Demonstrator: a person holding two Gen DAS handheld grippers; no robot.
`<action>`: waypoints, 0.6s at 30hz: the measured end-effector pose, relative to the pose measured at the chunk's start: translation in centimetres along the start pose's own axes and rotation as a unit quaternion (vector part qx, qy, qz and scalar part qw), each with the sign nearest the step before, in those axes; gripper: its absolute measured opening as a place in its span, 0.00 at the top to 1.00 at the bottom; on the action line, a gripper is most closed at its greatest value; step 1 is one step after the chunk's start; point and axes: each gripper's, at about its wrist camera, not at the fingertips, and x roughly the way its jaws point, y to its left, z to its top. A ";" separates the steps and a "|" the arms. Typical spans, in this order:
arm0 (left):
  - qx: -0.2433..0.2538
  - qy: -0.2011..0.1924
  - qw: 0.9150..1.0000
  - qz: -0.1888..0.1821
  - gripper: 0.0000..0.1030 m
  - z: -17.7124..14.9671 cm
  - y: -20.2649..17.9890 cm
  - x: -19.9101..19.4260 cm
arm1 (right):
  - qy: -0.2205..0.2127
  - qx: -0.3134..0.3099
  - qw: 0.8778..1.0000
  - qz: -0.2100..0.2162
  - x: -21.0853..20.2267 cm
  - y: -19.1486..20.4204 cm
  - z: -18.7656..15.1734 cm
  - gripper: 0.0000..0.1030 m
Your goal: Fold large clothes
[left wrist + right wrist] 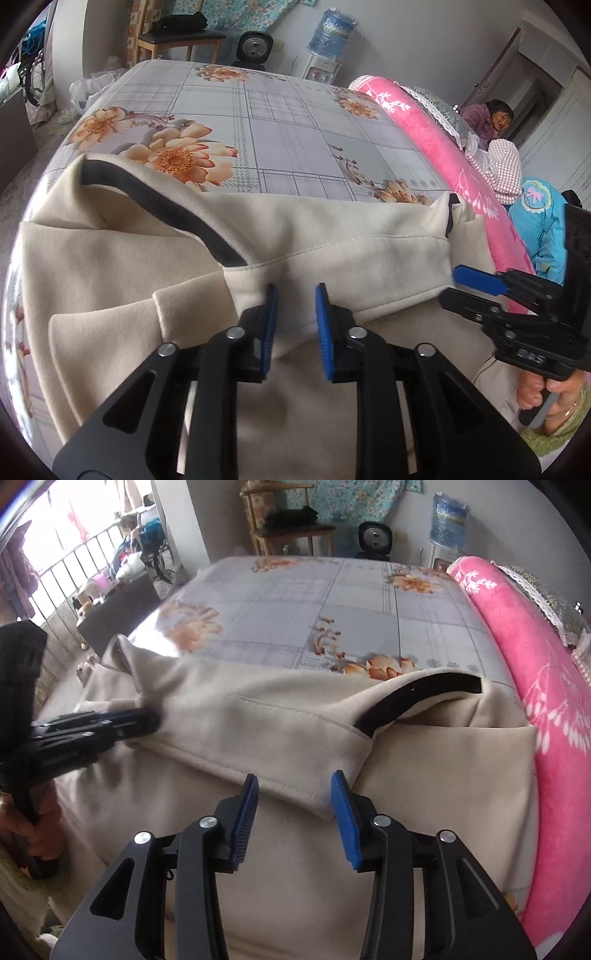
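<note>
Between and just ahead of the left gripper's point(294, 295) blue pads lies the cream garment point(129, 280), spread over the near part of a bed with a grey floral sheet point(280, 122). The jaws of this gripper stand a little apart; a hemmed fold of the cream cloth rises into the gap, but the pads do not visibly press on it. Left of these jaws a black-trimmed edge point(147, 199) of the garment curves away toward the far corner, and a folded panel lies flat below it.

To the right of the left jaws, in the left wrist view, the right gripper point(476, 280) reaches in from the side at the end of the folded band, held by a hand point(546, 398) with a ring and a green cuff.

In its own view the right gripper point(295, 786) has its jaws clearly parted, with the stitched corner of the folded hem point(291, 786) lying between the pads, untouched on both sides. Beyond and to the right of these jaws a black-lined opening point(417, 694) shows in the cloth. Far right of them a pink blanket point(546, 709) runs along the bed's side. Left of them, the other gripper appears blurred at the garment's far end.
</note>
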 end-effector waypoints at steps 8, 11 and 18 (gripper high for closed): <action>0.017 -0.015 0.999 0.047 0.43 -1.2 -1.9 -6.3 | -0.030 0.035 0.999 0.004 -6.5 1.1 -3.5 0.29; 0.030 -0.017 0.997 0.063 0.33 -3.0 -2.7 -9.3 | -0.032 0.043 0.999 0.001 -8.3 1.5 -5.3 0.25; 0.043 0.004 0.994 0.099 0.19 -10.1 -3.5 -12.9 | -0.016 0.049 0.999 -0.008 -10.1 3.9 -10.9 0.18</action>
